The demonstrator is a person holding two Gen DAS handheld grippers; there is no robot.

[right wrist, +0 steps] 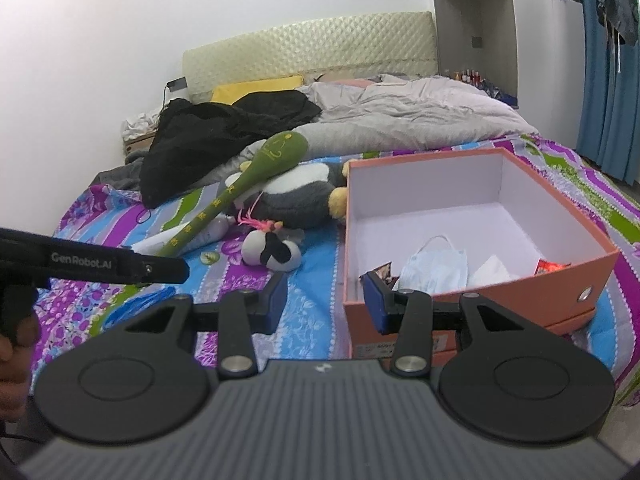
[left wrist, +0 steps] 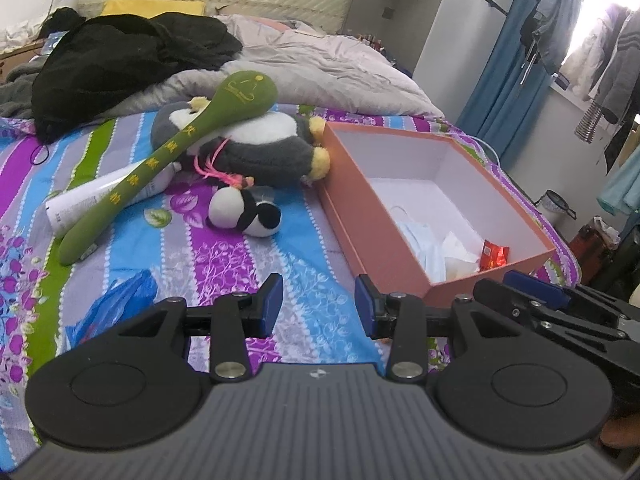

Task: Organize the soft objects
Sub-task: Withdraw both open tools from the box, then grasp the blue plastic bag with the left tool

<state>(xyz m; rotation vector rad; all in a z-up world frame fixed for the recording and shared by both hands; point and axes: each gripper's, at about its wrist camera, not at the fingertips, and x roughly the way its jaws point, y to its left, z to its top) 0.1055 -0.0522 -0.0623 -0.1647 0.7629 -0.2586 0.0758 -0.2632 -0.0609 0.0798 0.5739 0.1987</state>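
bedroom clutter frames a bed spread with a striped floral sheet (left wrist: 248,248), and the soft things lie in a loose heap near its middle, just left of an open orange shoebox (left wrist: 384,216). a big grey-and-white plush penguin (left wrist: 256,140) lies on its side with one yellow foot touching the box's left wall; a long green plush spoon (left wrist: 180,144) leans across it, its handle resting over a white tube (left wrist: 88,200). a small black-and-white plush (left wrist: 246,214) sits alone on the sheet, closer to the foot edge, so it looks the easiest first pick. the box already holds a face mask (right wrist: 436,268), some tissue and a red packet at its near end, leaving its far half free, probably room enough for the toys. a blue plastic bag (left wrist: 116,300) lies near the foot edge on the left.

the left gripper (left wrist: 318,304) hovers low over bare sheet, fingers spread wide and holding nothing. the right gripper (right wrist: 326,300) hangs at the box's near left corner, fingers likewise wide and empty; its right finger stands in front of the box wall, a snag risk. open sheet between grippers and toys gives a clear approach.
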